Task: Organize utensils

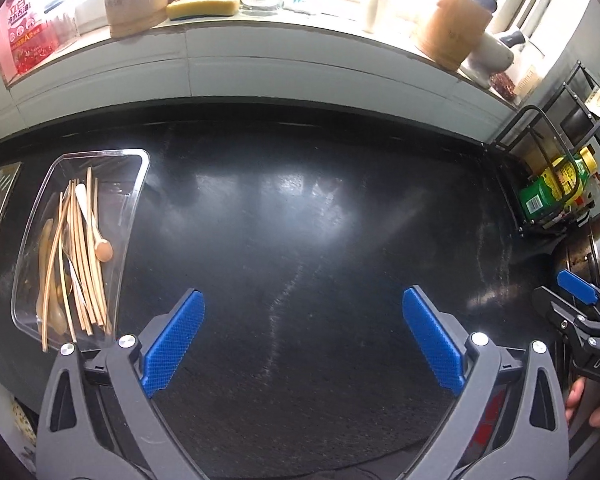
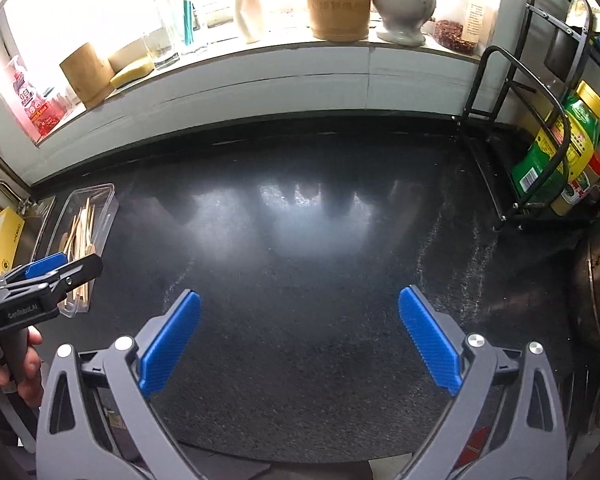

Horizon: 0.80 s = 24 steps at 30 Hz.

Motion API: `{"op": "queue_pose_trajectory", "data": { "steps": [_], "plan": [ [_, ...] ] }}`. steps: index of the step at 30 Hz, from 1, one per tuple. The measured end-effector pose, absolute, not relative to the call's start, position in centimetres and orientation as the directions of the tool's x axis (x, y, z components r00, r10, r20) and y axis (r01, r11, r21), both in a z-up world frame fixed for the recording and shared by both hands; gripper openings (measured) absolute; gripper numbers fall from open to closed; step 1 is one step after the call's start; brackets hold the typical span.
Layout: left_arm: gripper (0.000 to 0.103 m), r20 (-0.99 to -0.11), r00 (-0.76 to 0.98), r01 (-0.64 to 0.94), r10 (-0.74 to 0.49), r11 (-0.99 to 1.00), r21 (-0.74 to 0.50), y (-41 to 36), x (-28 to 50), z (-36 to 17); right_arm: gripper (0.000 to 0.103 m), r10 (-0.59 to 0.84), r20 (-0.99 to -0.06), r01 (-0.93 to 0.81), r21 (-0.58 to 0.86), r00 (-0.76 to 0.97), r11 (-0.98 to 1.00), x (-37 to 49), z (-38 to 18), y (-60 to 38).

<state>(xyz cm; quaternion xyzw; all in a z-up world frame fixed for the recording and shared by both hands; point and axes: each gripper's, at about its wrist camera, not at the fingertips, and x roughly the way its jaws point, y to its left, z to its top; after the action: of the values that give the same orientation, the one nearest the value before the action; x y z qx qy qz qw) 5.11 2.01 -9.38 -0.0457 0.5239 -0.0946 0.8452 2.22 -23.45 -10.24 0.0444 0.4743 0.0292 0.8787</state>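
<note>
A broad black stone countertop (image 1: 300, 216) takes up nearly everything, glossy and bare across its middle, with window light smeared over it. Behind it runs a white tiled windowsill (image 2: 300, 60) crowded with jars, a wooden canister and a stone mortar, kept back there, I would guess, to leave the working surface free. A black wire rack (image 2: 516, 128) holding a green bottle stands in the far right corner against the wall.

At the far left, just beside the sink edge, sits a clear rectangular plastic tray (image 1: 138, 172). Inside it lie the utensils: a bundle of pale wooden chopsticks (image 1: 82, 264) running lengthways, with a small wooden spoon (image 1: 103, 249) resting across them. Everything loose seems gathered there already, so the sorting looks finished or close to it.

The left gripper (image 1: 302, 344) hangs over empty counter, tilted downward, its blue-padded jaws spread fully wide with nothing between them. The right gripper (image 2: 300, 344) matches it, jaws wide apart and empty over bare stone. Each is held in a hand, well apart from the tray, which reads to me as pulling clear rather than reaching.
</note>
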Motion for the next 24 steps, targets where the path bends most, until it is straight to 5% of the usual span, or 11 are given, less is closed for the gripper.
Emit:
{"op": "queue_pose_trajectory", "data": {
  "steps": [24],
  "plan": [
    [0.097,-0.887,0.440,0.109,-0.141,0.989,-0.104,0.8,4.3,-8.5,0.096,0.143,-0.825,-0.031,0.151,0.547,0.988,2.4,-10.4,-23.7]
  ]
}}
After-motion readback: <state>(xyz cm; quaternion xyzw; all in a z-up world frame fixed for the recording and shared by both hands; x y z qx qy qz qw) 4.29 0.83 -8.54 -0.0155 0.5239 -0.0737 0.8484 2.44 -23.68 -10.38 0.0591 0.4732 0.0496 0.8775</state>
